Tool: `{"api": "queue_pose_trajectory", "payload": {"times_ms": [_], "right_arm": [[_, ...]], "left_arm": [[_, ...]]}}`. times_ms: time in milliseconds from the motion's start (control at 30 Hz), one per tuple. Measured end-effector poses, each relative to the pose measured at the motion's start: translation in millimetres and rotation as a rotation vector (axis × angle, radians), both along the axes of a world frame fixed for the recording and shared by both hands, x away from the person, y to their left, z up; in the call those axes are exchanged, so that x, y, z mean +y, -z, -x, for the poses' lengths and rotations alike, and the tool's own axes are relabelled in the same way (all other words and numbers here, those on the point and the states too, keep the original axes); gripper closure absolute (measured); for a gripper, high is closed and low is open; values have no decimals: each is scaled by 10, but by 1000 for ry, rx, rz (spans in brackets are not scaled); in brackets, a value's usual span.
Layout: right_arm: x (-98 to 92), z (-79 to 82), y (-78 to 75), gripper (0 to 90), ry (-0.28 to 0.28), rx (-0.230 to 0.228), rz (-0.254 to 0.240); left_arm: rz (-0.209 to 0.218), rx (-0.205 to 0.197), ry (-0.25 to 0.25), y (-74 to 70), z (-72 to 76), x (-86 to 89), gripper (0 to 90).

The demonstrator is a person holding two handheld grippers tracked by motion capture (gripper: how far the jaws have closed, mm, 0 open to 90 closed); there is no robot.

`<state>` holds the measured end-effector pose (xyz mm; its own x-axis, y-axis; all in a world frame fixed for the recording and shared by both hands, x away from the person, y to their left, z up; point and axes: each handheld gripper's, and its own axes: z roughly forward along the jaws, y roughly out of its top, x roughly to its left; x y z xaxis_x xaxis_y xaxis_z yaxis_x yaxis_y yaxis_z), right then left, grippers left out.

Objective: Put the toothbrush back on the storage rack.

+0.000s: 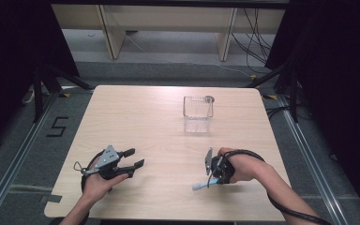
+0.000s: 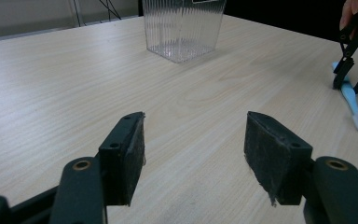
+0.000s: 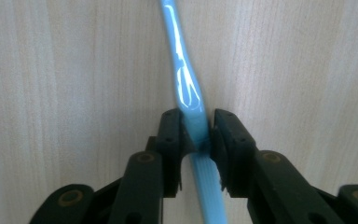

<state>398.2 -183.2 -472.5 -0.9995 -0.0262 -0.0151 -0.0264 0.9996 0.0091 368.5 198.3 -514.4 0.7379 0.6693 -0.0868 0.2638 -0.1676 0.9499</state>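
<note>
Open tabletop (image 1: 136,117) — clear ribbed container (image 1: 198,108) stands far-centre

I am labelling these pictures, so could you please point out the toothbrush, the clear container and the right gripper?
toothbrush (image 3: 184,88), right gripper view, on the blue handle.
clear container (image 1: 198,108), high view, on its front wall.
right gripper (image 3: 196,128), right gripper view, midway between the fingertips, shut on the toothbrush.

We held the left claw (image 1: 132,158) low at seven o'clock, our left hand (image 1: 99,182) under it, its jaws spread wide and pointing toward two o'clock. Our right hand (image 1: 243,165) at five o'clock tipped the right claw (image 3: 196,135) steeply downward, jaws clamped together on a thin blue handle (image 3: 185,81).
</note>
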Motion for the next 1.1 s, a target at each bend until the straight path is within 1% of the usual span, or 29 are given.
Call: {"api": "queue_pose_trajectory", "payload": {"times_ms": [33,67,100,133,167,200,267,300,333,367,500,600,667,733,767,800,833,867,900,933,967,1000,1033,1067,1100], "right_arm": [[-2,11,6,748,19,5,-9],[-9,7,14,757,20,7,-19],[-5,20,2,760,43,8,-7],[-2,20,6,765,44,12,-12],[-5,12,5,768,32,5,-7],[-5,12,5,768,32,5,-7],[-5,8,1,764,46,2,-2],[2,28,4,762,86,15,-11],[0,22,3,763,85,13,-11],[-6,4,1,772,67,5,-5],[-6,5,1,788,69,9,-3],[2,17,2,790,83,12,-2],[1,10,-1,790,79,11,2],[-6,10,-1,791,86,10,-5],[-10,-35,17,791,20,6,-28],[-20,6,1,791,92,11,-18],[-19,-6,4,791,73,11,-26],[-37,2,3,791,98,13,-33],[-40,2,-4,791,103,16,-28],[-54,17,-4,791,140,10,-32],[-59,18,-6,791,152,18,-41],[-67,22,-9,791,158,6,-56],[-76,24,-20,791,167,8,-54],[-83,43,-36,791,201,3,-69],[-93,28,-42,791,186,-2,-73]], "left_arm": [[-1,0,-1,-1,0,1,378],[0,0,-2,-1,-1,1,378],[0,0,-1,-1,-1,1,378],[-1,0,-1,-2,-1,1,378],[-2,1,0,-2,-1,2,378],[0,0,-1,-1,-1,1,378],[-1,0,-1,-1,-1,1,378],[0,0,-1,0,0,1,378],[0,0,-1,0,0,1,378],[-1,1,-1,0,0,1,378],[-1,1,-3,-1,1,4,378],[-1,1,-2,-1,-1,4,378],[-1,1,-2,0,0,3,378],[0,3,-4,1,2,3,378],[-1,2,-4,0,0,6,378],[-10,4,-8,-5,3,10,379],[-13,5,-10,-6,3,12,378],[-13,6,-10,-4,3,11,378],[-13,7,-10,-3,4,9,378],[-12,8,-10,-1,5,6,378],[-13,8,-9,0,6,3,378],[-14,7,-9,1,6,2,378],[-15,8,-9,1,5,0,378],[-15,8,-9,2,5,-1,378],[-15,7,-9,1,5,-1,378]]}}
